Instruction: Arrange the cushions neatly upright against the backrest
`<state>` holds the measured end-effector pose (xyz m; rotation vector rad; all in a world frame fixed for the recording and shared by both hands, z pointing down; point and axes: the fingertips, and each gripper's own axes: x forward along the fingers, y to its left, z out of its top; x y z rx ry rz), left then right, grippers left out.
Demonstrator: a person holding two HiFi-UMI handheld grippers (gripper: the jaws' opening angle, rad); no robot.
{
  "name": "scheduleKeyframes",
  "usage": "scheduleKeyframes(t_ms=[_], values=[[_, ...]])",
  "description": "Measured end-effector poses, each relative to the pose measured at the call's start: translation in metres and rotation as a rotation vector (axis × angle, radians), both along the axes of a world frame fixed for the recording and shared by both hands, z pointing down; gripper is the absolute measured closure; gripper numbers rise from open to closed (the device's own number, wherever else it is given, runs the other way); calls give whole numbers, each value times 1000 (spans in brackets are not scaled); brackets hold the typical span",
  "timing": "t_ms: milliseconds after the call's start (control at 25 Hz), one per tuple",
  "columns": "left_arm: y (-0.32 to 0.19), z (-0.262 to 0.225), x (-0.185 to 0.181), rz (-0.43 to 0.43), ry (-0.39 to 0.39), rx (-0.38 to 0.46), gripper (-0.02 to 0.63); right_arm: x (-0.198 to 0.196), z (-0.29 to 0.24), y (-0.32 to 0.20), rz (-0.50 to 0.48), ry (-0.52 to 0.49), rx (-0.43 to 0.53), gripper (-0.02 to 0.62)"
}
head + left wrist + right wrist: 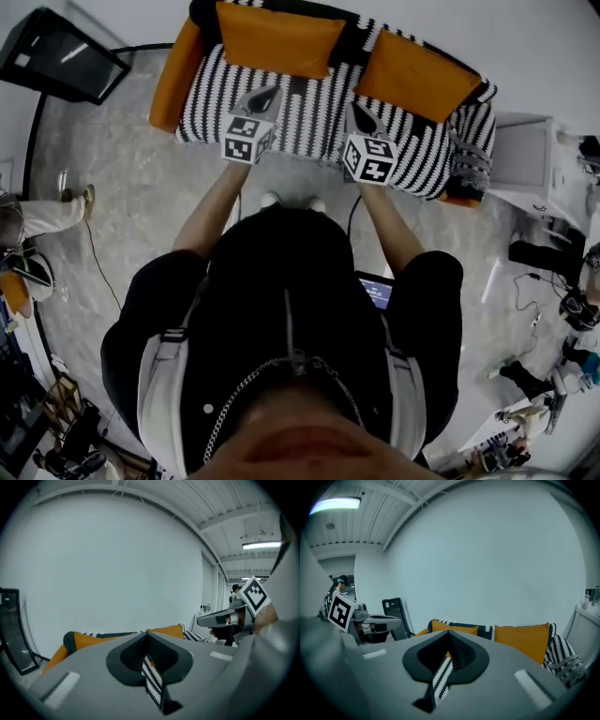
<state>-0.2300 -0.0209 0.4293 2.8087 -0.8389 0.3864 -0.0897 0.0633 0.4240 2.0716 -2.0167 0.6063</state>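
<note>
L tool (266, 96) pressed shut, empty | R tool (361, 118) same, both over sofa (309, 122) seat front | left cushion (279, 39) + right cushion (412, 75) upright vs backrest (349, 41) | grey knit item (469, 165) slumped at R end, prob. still to tidy | est. nearly done

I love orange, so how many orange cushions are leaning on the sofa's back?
2: one orange cushion on the left, another on the right. The orange side piece might be a third.

Grey left tongs (265, 95) and right tongs (362, 116); beyond them two plain orange cushions (279, 39); under them a black-and-white striped sofa (309, 112).
</note>
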Motion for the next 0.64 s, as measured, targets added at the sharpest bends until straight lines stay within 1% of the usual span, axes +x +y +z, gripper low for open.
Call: scheduleKeyframes(t_ms=[160, 360, 640], values=[[10, -2, 15, 13, -7, 6, 595, 4, -3, 7, -15, -2, -4, 594], [17, -5, 36, 21, -11, 9, 595, 18, -3, 11, -40, -4, -11, 594], [17, -13, 41, 45, -53, 43, 595, 22, -21, 14, -93, -1, 10, 594]])
